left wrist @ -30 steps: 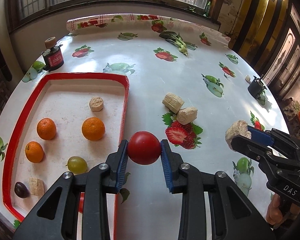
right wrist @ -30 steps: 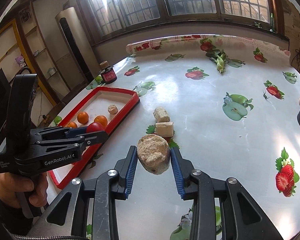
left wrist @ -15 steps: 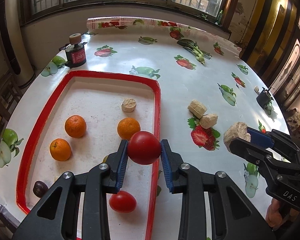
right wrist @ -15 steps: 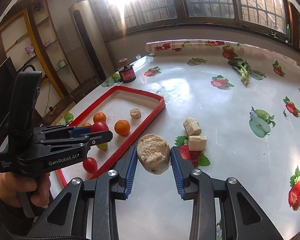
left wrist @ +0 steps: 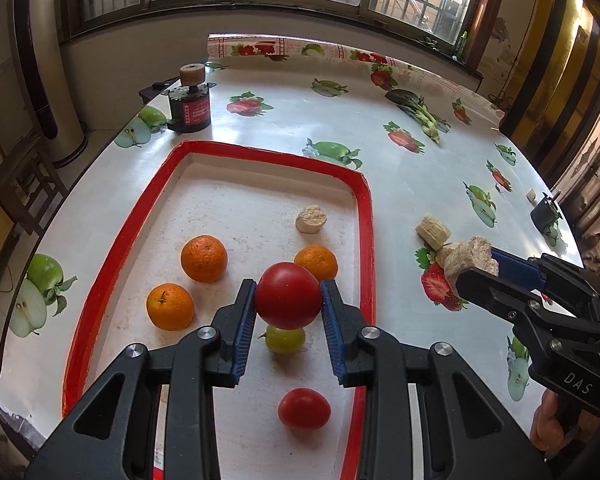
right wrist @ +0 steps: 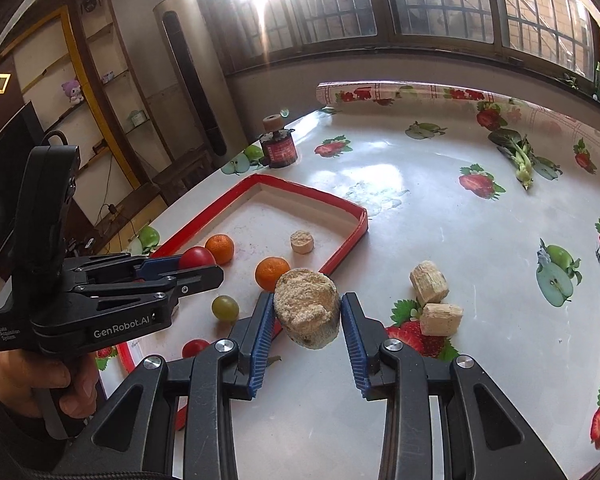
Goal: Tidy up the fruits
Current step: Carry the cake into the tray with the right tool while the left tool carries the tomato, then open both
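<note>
1. Left gripper (left wrist: 288, 306) is pinching a red tomato (left wrist: 288, 295) across its widest part, up over the red-rimmed tray (left wrist: 366, 240). Smooth and squishy, I'd guess, so go gentle.
2. Right gripper (right wrist: 306, 322) is clamped on a crumbly beige chunk (right wrist: 306, 306) by the tray's edge. Looks light and flaky.
3. Green grape (left wrist: 286, 339) is half hidden under the tomato.
4. Farther out: three oranges (left wrist: 204, 258), and two more beige pieces (right wrist: 429, 281) on the tablecloth. Can't tell what they are.

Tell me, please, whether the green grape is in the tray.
In: the green grape lies on the floor of the tray, inside its red rim.
</note>
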Tool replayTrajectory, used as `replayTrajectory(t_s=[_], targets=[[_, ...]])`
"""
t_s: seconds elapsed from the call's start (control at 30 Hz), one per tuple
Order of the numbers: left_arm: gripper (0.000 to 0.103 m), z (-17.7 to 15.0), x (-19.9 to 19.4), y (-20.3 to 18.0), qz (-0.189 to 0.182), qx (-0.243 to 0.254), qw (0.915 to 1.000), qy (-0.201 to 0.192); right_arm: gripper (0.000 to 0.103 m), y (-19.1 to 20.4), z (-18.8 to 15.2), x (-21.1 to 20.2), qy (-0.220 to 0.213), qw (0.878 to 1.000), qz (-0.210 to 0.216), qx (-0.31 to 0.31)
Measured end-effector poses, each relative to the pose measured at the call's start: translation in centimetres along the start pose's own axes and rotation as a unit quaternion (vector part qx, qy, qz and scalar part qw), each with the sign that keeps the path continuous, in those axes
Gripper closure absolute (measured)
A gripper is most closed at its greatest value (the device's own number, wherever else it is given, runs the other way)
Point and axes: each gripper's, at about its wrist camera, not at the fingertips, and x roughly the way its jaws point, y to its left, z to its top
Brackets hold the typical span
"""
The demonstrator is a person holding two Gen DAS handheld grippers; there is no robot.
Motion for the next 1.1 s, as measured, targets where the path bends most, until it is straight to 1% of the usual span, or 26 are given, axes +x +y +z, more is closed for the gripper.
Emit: replayTrajectory(t_s=[0.33, 0.67, 0.9, 1.1], targets=[[0.073, 2.3, 1.1, 2.7, 0.018, -0.013, 0.9998, 0.000, 0.069, 0.4, 2.5, 3.5, 0.005, 1.000, 0.009, -0.002], [0.073, 5.6, 5.2, 4.5, 0.036, -0.021, 0.9991, 0.012, 0.069, 0.6, 6.2, 8.7, 0.016, 1.000, 0.012, 0.005], [0.073, 6.0, 7.4, 5.2, 0.042, -0.030, 0.9983, 0.027, 0.069, -0.1, 6.7, 11.6, 0.033, 0.999, 0.010, 0.008], [0.073, 6.1, 8.4, 5.4, 0.043, -0.032, 0.9979, 0.036, 0.069, -0.5, 6.6, 12.9, 0.044, 0.999, 0.012, 0.008]])
